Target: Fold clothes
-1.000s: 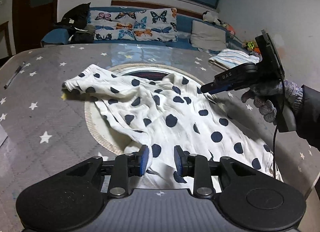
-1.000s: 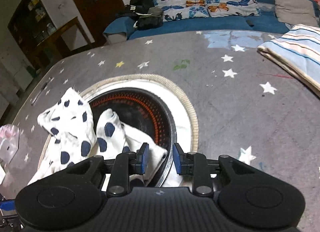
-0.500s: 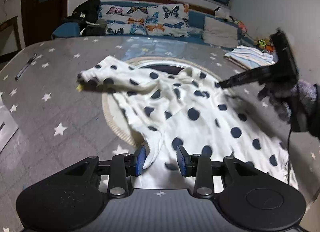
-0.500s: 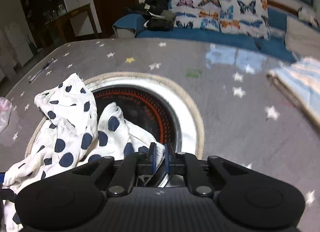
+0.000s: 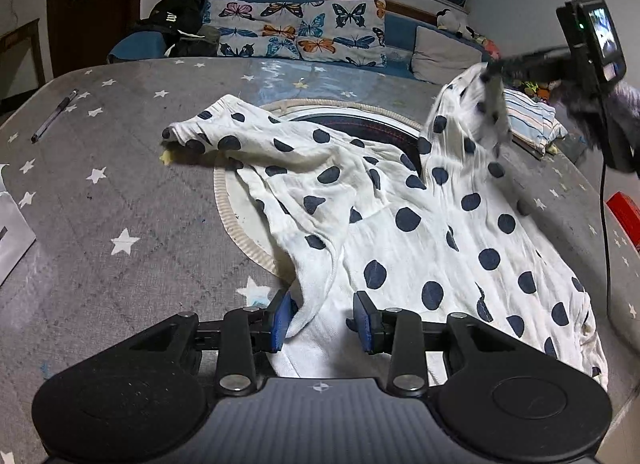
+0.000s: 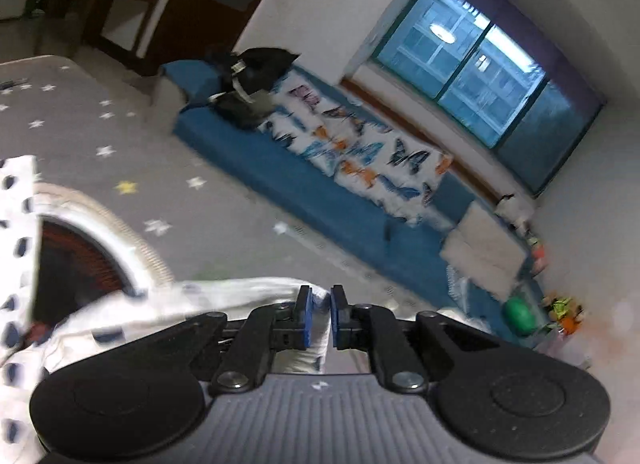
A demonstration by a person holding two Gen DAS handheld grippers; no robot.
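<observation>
A white garment with dark blue dots (image 5: 400,223) lies crumpled across a grey star-print table (image 5: 120,183), partly over a round dark inset (image 5: 360,127). My left gripper (image 5: 322,322) sits low at the garment's near edge. Its jaws stand apart with a hem fold lying loosely between the blue pads. At the upper right, my right gripper (image 5: 492,73) is shut on a far corner and holds it lifted off the table. In the right wrist view, the right gripper (image 6: 319,318) pinches white cloth (image 6: 224,296), and the picture is tilted and blurred.
A pen (image 5: 54,115) lies at the table's far left. A folded striped cloth (image 5: 532,123) rests at the far right. A white sheet (image 5: 12,232) is at the left edge and a red object (image 5: 624,215) at the right. A blue sofa with butterfly cushions (image 5: 300,27) stands behind.
My right gripper closed on the garment's far edge, then rose and rolled, pulling that corner up. My left gripper's jaws widened slightly around the near hem.
</observation>
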